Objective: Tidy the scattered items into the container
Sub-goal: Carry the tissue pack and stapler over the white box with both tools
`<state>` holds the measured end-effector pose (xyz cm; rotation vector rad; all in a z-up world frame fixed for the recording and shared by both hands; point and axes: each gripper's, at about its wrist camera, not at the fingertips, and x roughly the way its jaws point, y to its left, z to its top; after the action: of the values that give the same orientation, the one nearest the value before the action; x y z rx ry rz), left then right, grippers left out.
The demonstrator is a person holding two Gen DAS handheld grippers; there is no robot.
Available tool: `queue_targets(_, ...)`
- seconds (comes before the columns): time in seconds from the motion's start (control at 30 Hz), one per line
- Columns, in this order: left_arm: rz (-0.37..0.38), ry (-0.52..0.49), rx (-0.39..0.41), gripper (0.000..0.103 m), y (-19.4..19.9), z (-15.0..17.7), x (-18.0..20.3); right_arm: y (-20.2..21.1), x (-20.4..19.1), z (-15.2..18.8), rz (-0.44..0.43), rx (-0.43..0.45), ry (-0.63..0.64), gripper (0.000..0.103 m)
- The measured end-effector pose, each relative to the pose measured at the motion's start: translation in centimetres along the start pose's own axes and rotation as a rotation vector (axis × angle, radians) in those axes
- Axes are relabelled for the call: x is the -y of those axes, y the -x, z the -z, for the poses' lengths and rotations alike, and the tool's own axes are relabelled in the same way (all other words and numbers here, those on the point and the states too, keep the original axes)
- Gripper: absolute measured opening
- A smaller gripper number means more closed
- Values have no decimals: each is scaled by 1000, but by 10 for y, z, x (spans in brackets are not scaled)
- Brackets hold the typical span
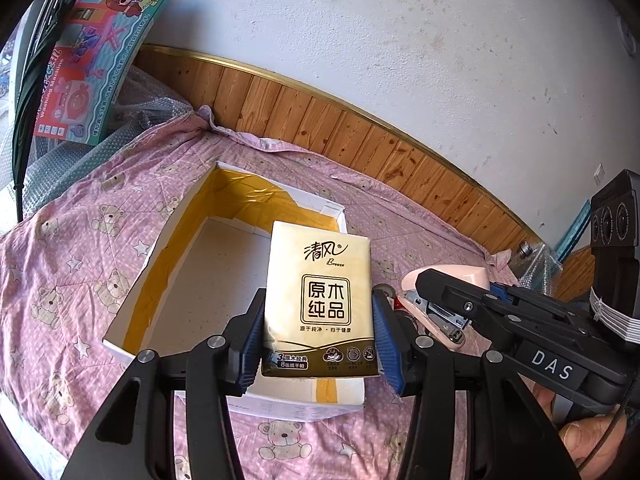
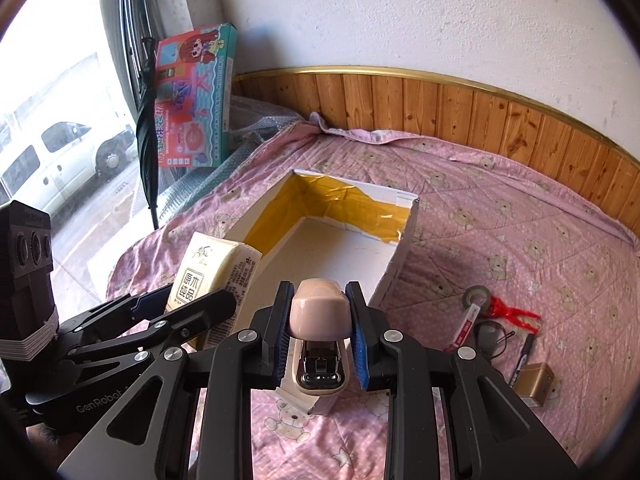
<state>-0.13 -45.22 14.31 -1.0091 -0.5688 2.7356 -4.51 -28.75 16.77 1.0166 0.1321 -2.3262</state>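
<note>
The left gripper (image 1: 318, 328) pinches a tissue pack (image 1: 320, 300) upright over the near edge of the open cardboard box (image 1: 168, 264) on the pink bedspread (image 1: 80, 248). The right gripper (image 2: 320, 332) clamps a pink stapler (image 2: 320, 332) above the box's near corner. Only the right wrist view shows tape roll (image 2: 476, 295), red clip (image 2: 510, 312), pen (image 2: 522, 360) and small gold box (image 2: 534, 383) lying right of the box.

Bright window (image 2: 60, 128) daylight, sharp focus, fisheye-warped edges
</note>
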Motion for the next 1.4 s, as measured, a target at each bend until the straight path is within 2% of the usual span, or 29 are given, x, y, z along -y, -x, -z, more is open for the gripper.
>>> queue_targets(0.57, -96, -20, -92, 50, -33, -1, -24, -56, -9, -9, -68, -106, 3, 28)
queue_targets(1.4, -138, -44, -276, 50, -94, -3, -52, -140, 11, -20, -105, -265, -15, 28)
